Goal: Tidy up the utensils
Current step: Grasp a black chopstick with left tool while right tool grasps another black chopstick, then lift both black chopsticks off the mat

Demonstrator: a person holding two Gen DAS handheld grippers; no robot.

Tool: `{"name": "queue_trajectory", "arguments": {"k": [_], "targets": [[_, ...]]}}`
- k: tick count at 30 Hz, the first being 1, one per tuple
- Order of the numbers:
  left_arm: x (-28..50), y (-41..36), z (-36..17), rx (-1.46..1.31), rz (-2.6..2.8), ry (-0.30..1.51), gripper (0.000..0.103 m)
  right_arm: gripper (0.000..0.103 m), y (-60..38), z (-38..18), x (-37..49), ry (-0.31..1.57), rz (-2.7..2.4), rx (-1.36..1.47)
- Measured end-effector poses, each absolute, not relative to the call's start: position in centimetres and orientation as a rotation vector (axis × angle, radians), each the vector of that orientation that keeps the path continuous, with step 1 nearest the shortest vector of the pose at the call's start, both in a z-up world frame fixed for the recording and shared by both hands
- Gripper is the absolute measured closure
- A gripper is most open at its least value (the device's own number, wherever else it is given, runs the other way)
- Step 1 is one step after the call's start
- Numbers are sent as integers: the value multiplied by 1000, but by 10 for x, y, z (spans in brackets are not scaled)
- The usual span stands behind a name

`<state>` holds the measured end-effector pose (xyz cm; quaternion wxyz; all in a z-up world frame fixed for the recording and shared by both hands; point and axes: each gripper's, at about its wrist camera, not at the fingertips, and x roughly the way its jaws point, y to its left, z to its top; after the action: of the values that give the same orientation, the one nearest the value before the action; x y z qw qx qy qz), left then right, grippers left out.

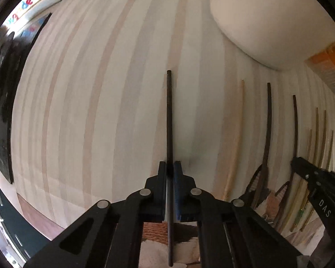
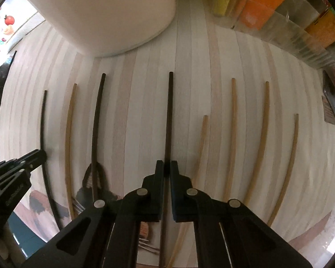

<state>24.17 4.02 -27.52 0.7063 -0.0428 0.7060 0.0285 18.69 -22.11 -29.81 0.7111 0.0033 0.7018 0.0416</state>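
Left claw [image 1: 170,167] gripping a black chopstick [image 1: 169,111], right claw [image 2: 166,167] gripping a dark one [image 2: 168,116]; white container [image 2: 114,11] standing beyond, contents hidden.

"DAS" in white on right gripper [image 1: 310,178] body; other lettering unreadable.

Striped placemat [image 2: 145,111], white container [image 2: 114,11], orange boxes [image 2: 263,2]

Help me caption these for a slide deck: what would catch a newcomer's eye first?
Each gripper is clamped on a dark chopstick: the left gripper holds one apart from the rest, the right gripper one mid-row. Around it, pale chopsticks lie parallel on the striped mat. A large white container looms at the mat's far edge.
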Motion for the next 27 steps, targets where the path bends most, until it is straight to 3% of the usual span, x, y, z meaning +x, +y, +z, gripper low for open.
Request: {"name": "queue_trajectory", "arguments": {"k": [4,10,12,20,27], "targets": [[240,55,-273,-108,49,1579,99,97,-211,-301,189,1594,158,106],[241,77,-270,-126,-14,1618,96,95,-199,-303,191,1654,157,39],[237,77,-271,-109,-28,1624,96,88,-197,-305,188,1687,161,22],[231,65,-271,-64,-17,1624,97,87,-189,-309,169,1693,126,-43],[230,9,-272,27,-18,1585,99,97,-174,-311,156,1670,109,-89]]}}
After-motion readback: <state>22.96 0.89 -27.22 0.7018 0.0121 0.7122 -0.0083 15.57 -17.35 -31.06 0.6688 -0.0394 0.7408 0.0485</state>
